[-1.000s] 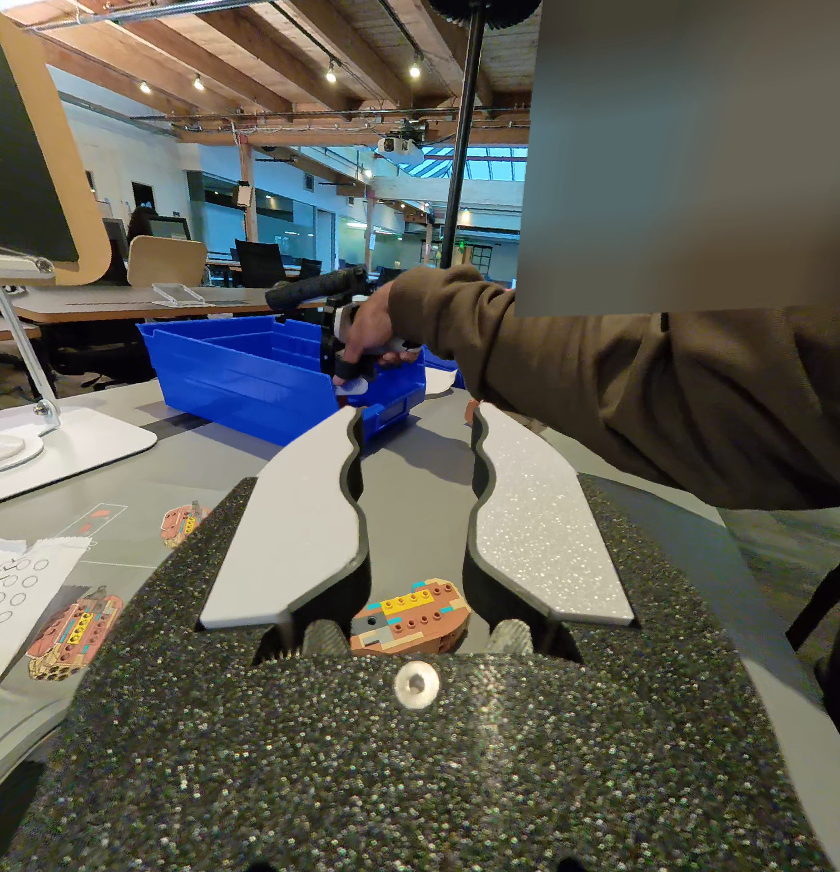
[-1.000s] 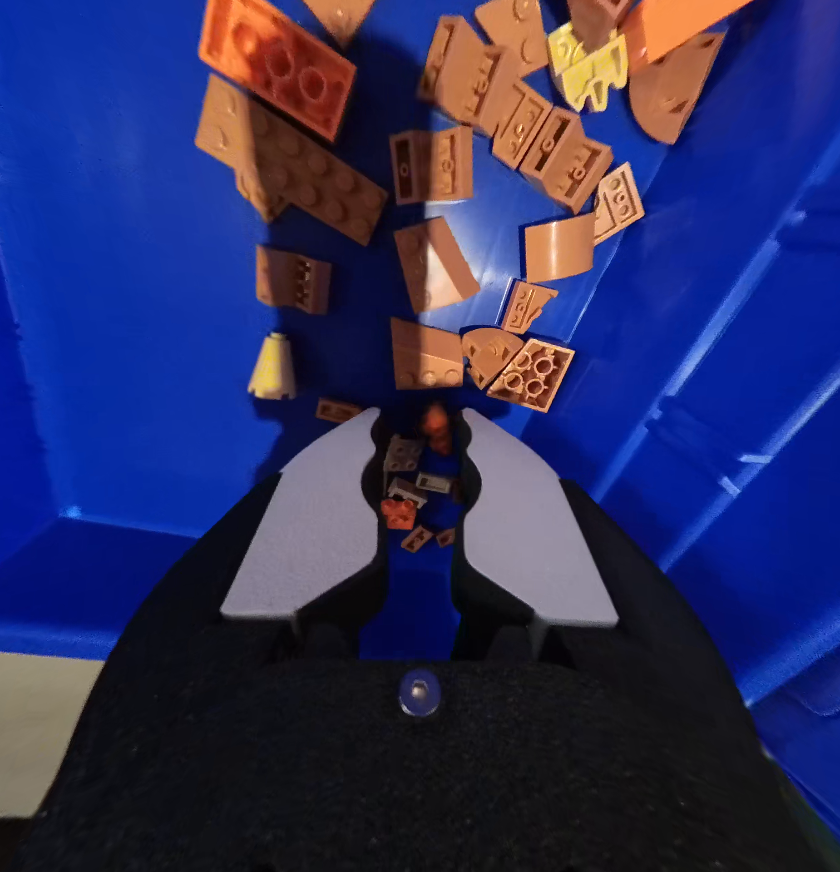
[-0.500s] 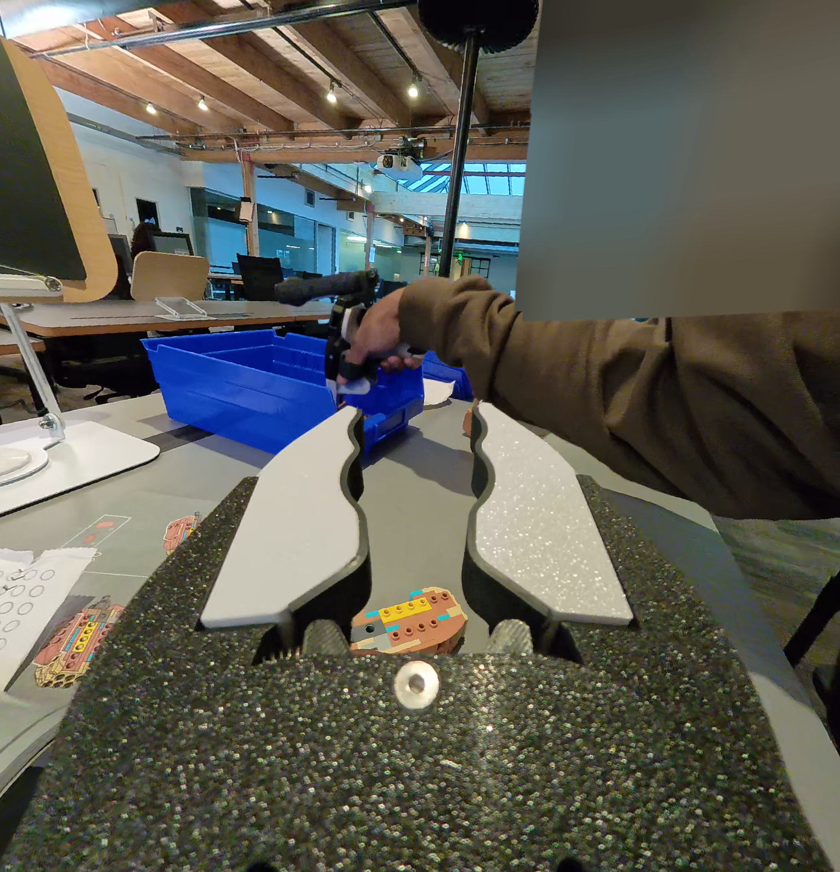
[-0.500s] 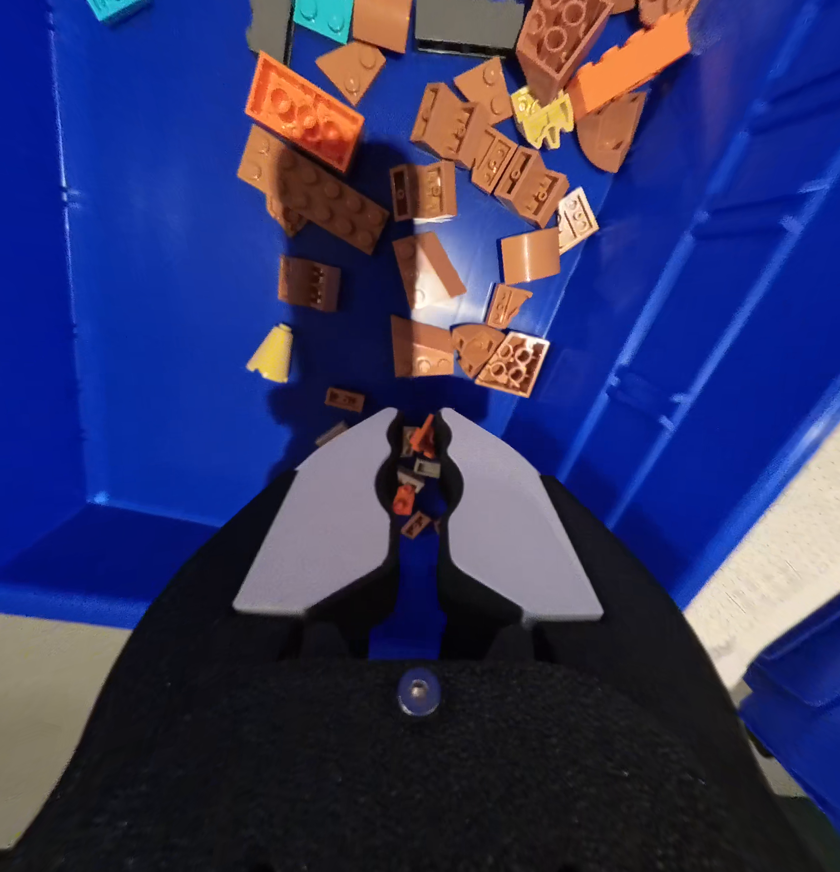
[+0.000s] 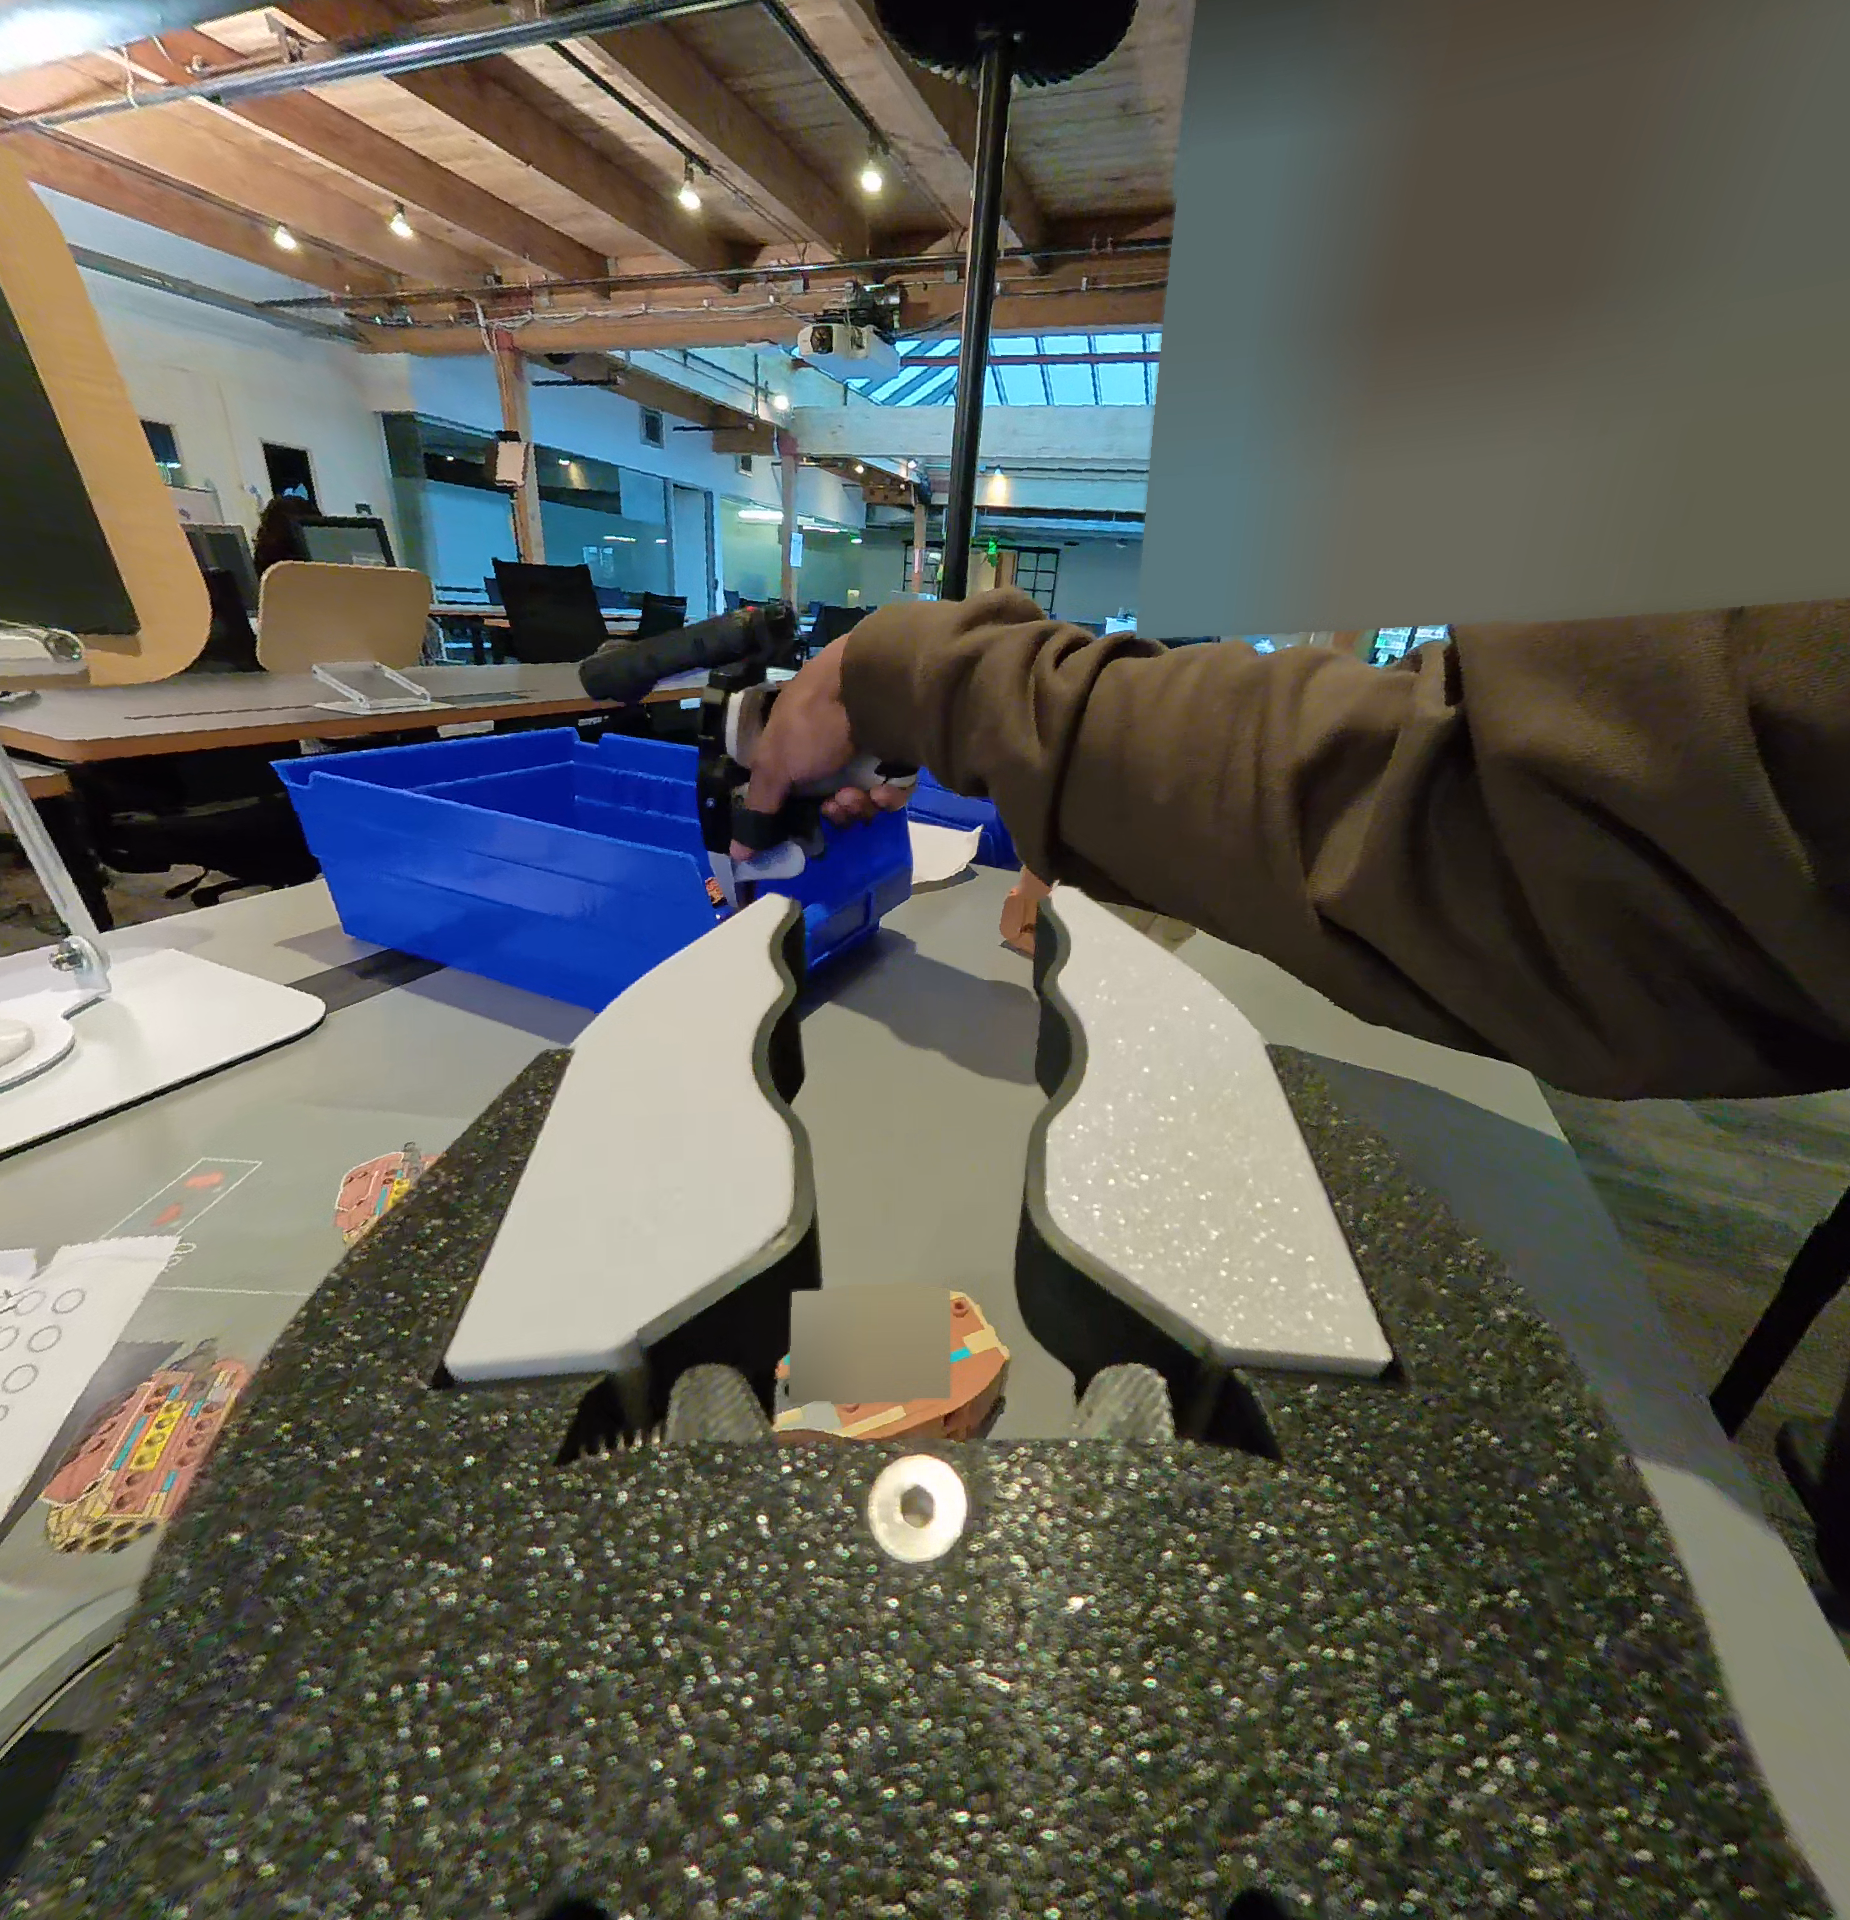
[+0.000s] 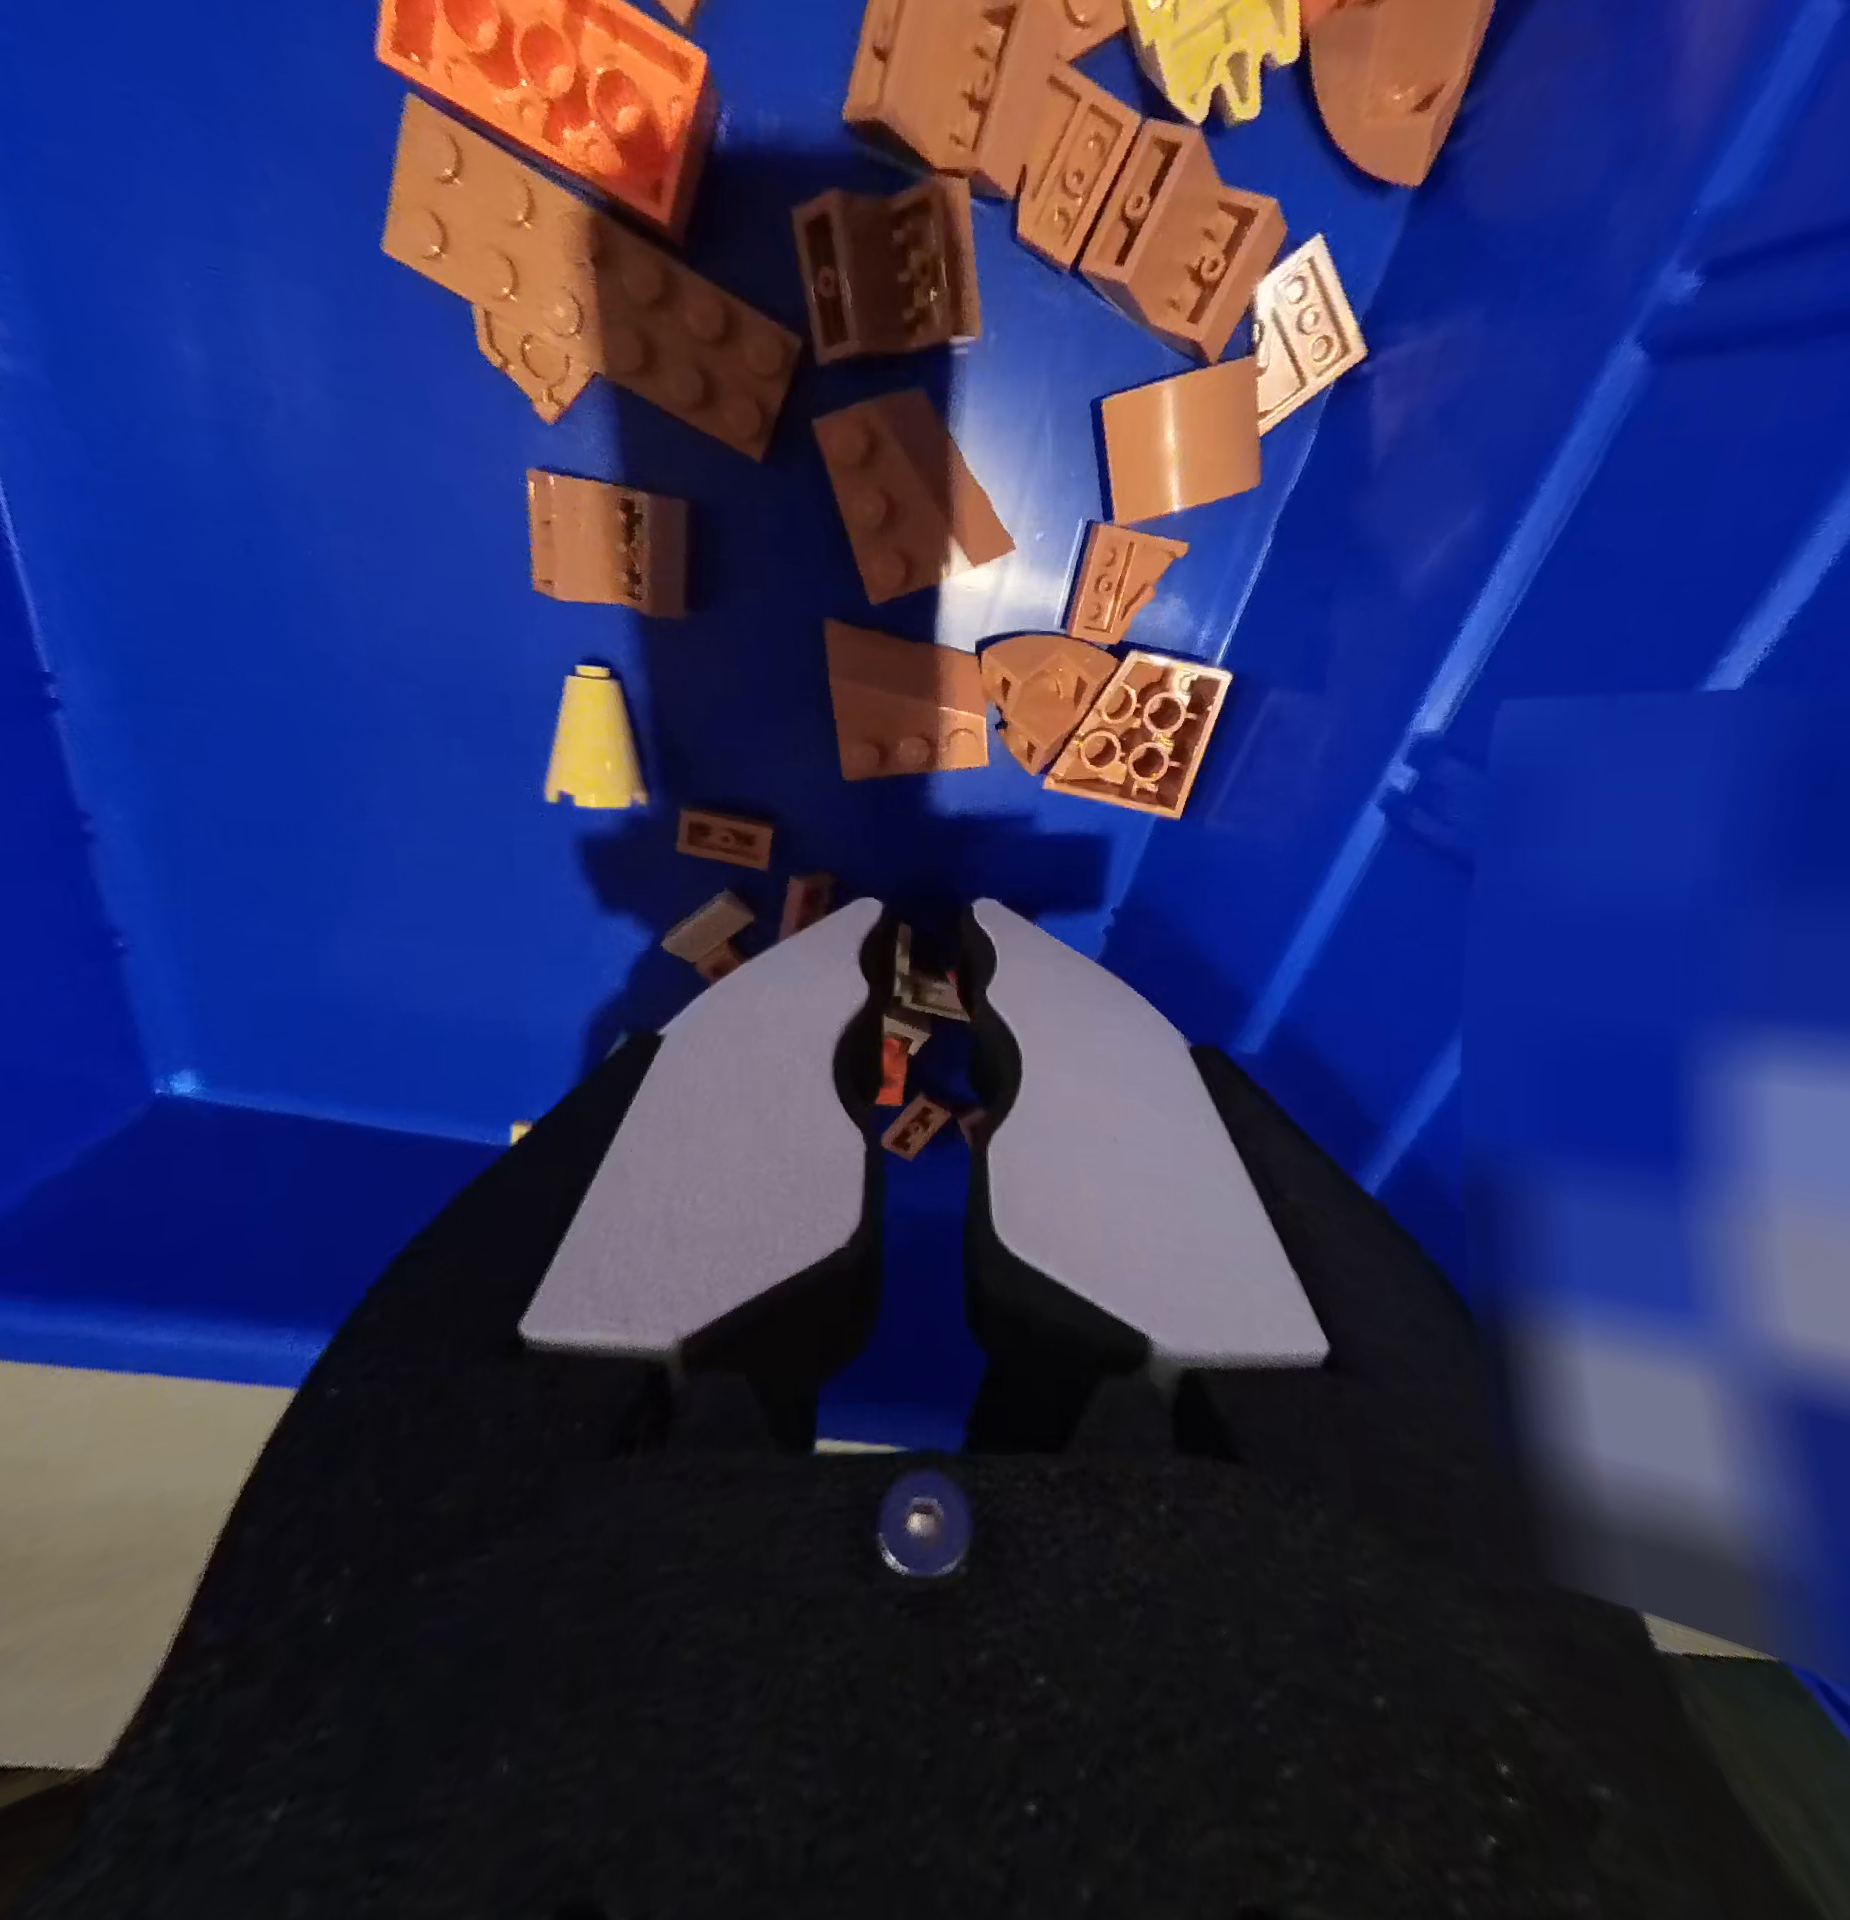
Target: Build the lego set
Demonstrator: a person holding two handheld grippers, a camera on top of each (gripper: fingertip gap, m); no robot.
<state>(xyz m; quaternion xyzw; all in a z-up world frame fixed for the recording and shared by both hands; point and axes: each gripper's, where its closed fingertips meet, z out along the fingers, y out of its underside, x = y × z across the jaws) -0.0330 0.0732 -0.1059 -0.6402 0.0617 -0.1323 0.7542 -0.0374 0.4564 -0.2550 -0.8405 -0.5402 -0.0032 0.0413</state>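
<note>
The left gripper hovers over the grey desk with its jaws wide apart and nothing between them. At the base of its fingers sits a partly built brown lego model, mostly hidden by a blur patch and the gripper body. Beyond the model stands the blue bin, and a person's hand in a brown sleeve holds the right gripper down into the bin's near corner; its tips are too small there to judge.

Inside the blue bin, the right gripper has its jaws nearly together, with only a narrow gap. Small grey and red pieces show in that gap, but whether they are pinched or lie loose on the bin floor behind cannot be told. Beyond the gripper tips lie loose brown bricks, an orange brick cut off at the top edge, and a yellow cone to the left. The bin's right wall is partly smeared by a blur patch
</note>
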